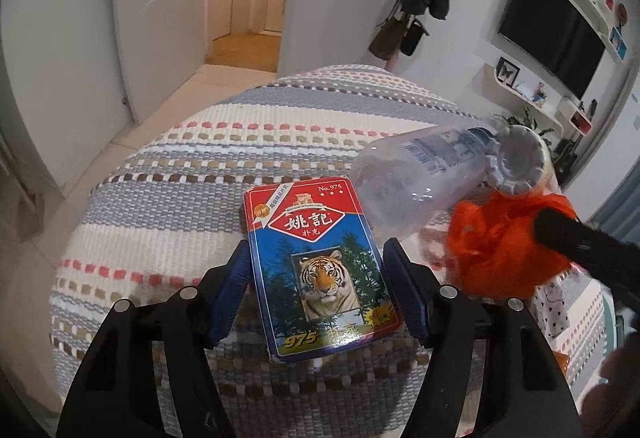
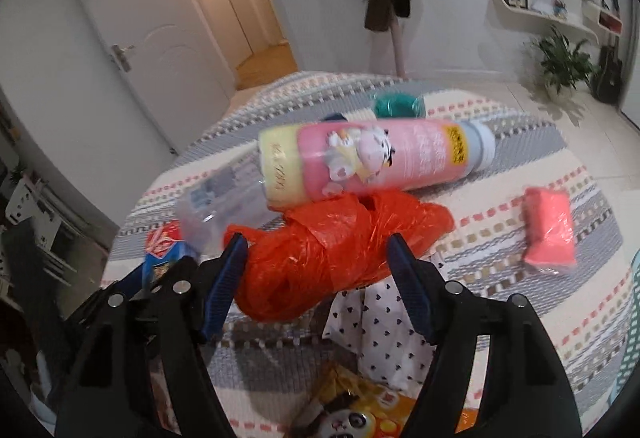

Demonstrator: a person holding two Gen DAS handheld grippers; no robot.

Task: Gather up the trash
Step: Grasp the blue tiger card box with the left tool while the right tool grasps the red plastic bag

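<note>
My left gripper (image 1: pixel 316 266) is open around a red and blue playing-card box with a tiger picture (image 1: pixel 320 270); small gaps show on both sides. A clear empty plastic bottle (image 1: pixel 416 177) lies just beyond it. My right gripper (image 2: pixel 314 258) is open around a crumpled orange plastic bag (image 2: pixel 320 250), which also shows in the left wrist view (image 1: pixel 500 246). A pink bottle with a cartoon label (image 2: pixel 376 157) rests on top of the bag. The card box (image 2: pixel 164 254) and the clear bottle (image 2: pixel 216 201) show at the left of the right wrist view.
All lie on a striped woven cloth (image 1: pixel 200 165) over a table. Also on it are a pink packet (image 2: pixel 548 234), a green roll (image 2: pixel 398 105), a white heart-print wrapper (image 2: pixel 380 330) and a yellow panda packet (image 2: pixel 360 410). Doors and tiled floor lie beyond.
</note>
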